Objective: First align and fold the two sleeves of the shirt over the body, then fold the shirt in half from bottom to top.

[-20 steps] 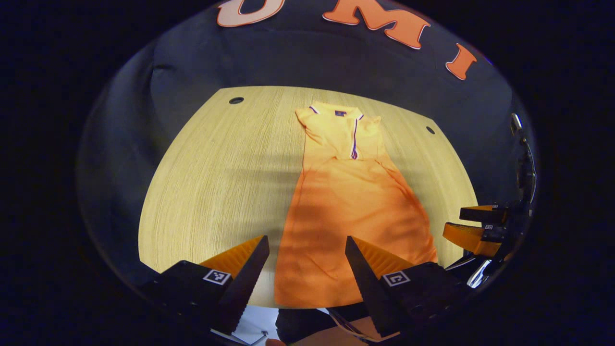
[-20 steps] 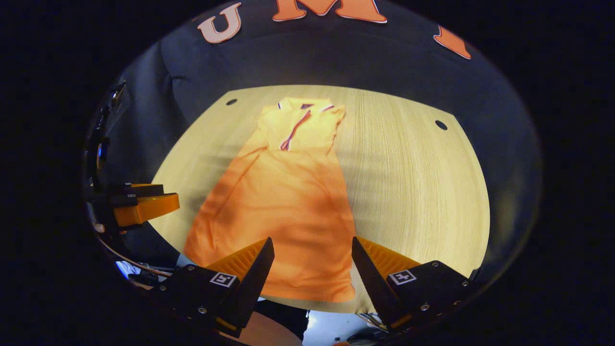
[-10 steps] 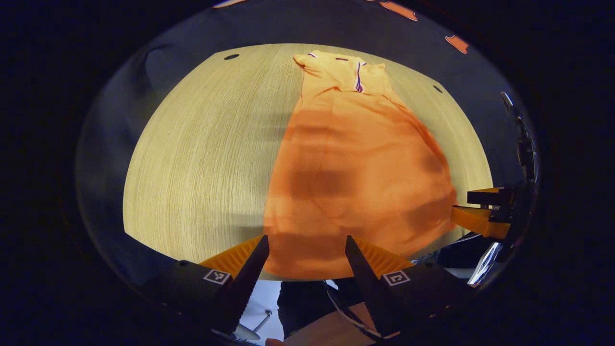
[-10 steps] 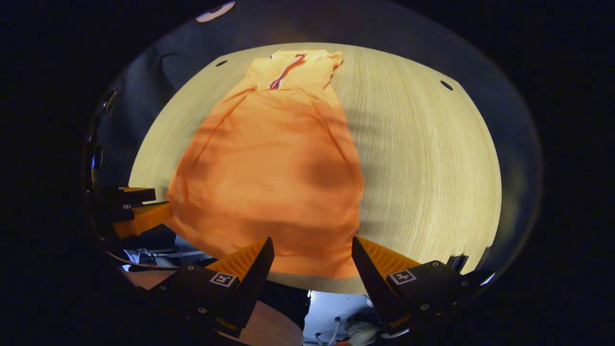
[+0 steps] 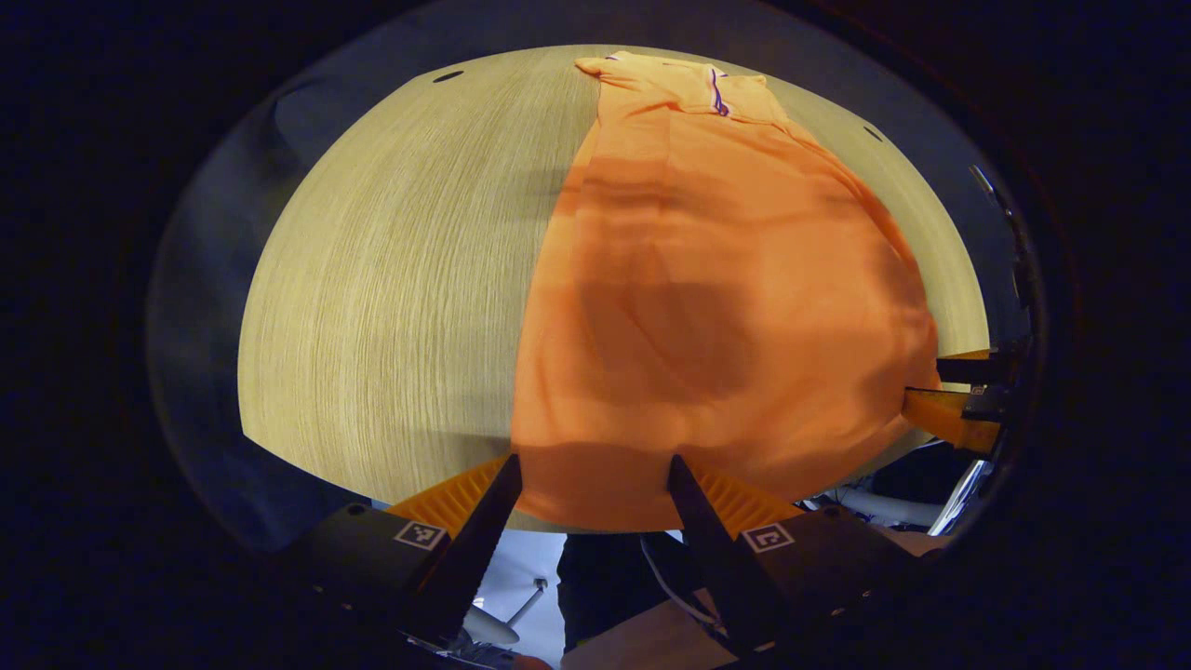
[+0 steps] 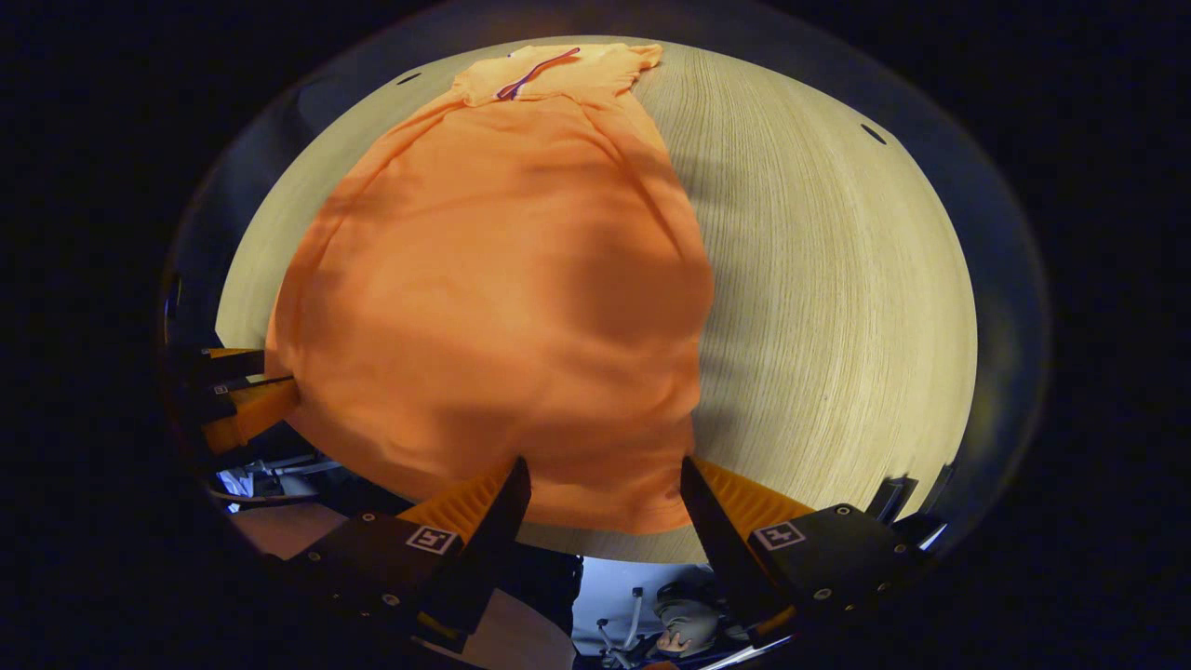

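Note:
An orange polo shirt (image 5: 716, 307) lies flat on the wooden table (image 5: 391, 279), collar at the far end, both sleeves folded in over the body, hem at the near edge. In the right gripper view the same shirt (image 6: 502, 279) spreads from the collar down to the hem. My left gripper (image 5: 592, 470) is open, its fingertips just above the hem's left corner. My right gripper (image 6: 603, 470) is open over the hem's right corner. Neither holds cloth. The right gripper (image 5: 958, 395) shows at the right edge of the left gripper view, and the left gripper (image 6: 233, 395) at the left edge of the right gripper view.
The table's near edge (image 6: 614, 549) runs just under the hem, with floor and a chair base below it. Bare tabletop (image 6: 837, 279) lies to the shirt's right. Small dark holes (image 5: 448, 76) sit near the table's far corners.
Both grippers came down and forward toward the hem over the last second, so the shirt looms larger and the booth wall has slid out of sight. The jaws stayed open. The shirt has not moved.

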Demonstrator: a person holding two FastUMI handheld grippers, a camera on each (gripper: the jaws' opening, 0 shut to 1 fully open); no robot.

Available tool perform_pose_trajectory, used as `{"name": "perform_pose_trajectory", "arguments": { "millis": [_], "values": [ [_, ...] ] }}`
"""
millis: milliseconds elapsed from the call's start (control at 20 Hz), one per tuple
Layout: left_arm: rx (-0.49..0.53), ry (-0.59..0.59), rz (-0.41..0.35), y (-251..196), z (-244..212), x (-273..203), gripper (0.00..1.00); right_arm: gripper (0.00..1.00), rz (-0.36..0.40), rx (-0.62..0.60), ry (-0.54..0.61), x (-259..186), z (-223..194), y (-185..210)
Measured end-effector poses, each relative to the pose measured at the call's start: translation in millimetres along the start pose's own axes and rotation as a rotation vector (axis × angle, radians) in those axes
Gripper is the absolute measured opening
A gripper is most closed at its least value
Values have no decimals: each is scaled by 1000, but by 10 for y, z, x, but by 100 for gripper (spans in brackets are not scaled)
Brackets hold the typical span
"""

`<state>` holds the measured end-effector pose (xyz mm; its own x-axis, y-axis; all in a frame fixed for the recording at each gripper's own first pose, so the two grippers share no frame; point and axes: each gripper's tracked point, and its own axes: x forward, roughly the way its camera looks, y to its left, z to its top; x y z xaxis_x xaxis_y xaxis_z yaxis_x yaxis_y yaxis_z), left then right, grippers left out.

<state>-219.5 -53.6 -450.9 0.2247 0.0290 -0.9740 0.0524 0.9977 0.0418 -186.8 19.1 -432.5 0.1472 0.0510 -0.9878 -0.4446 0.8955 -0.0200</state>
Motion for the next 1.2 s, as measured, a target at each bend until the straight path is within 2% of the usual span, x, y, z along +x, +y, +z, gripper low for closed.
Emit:
{"name": "perform_pose_trajectory", "arguments": {
  "millis": [350,450,500,550,600,650,700,750,800,850,900,950,1050,1200],
  "values": [
    [16,-1,1,-16,-42,-14,99,99,-12,-18,23,21,-8,3],
    [48,-19,-6,-68,-42,-9,92,99,-15,-11,20,24,-51,14],
    [71,-28,-11,-103,-43,-17,82,96,-18,-6,22,13,-77,24],
    [106,-33,-18,-148,-50,-9,77,87,-22,-11,24,19,-105,41],
    [140,-42,-25,-189,-53,-20,60,78,-25,-17,23,8,-111,56],
    [156,-47,-29,-215,-55,-25,55,59,-32,-21,18,2,-105,58],
    [143,-50,-26,-237,-47,-8,33,55,-49,-21,11,-3,-110,32],
    [121,-50,-20,-221,-28,12,22,30,-41,0,2,-12,-105,34],
    [99,-51,-11,-204,-8,30,13,19,-4,35,1,-14,-121,89],
    [75,-48,-13,-205,-3,6,13,8,40,72,5,-21,-134,153],
    [65,-52,-24,-217,-1,30,6,8,63,108,4,-16,-154,149],
    [50,-54,-41,-229,-20,12,6,0,80,139,-5,-78,-146,162],
    [0,-59,-90,-242,-38,-17,6,0,96,159,-6,-30,-141,165],
    [-5,-48,-116,-185,-38,-69,6,1,126,176,-15,-110,-105,223]
  ]
}}
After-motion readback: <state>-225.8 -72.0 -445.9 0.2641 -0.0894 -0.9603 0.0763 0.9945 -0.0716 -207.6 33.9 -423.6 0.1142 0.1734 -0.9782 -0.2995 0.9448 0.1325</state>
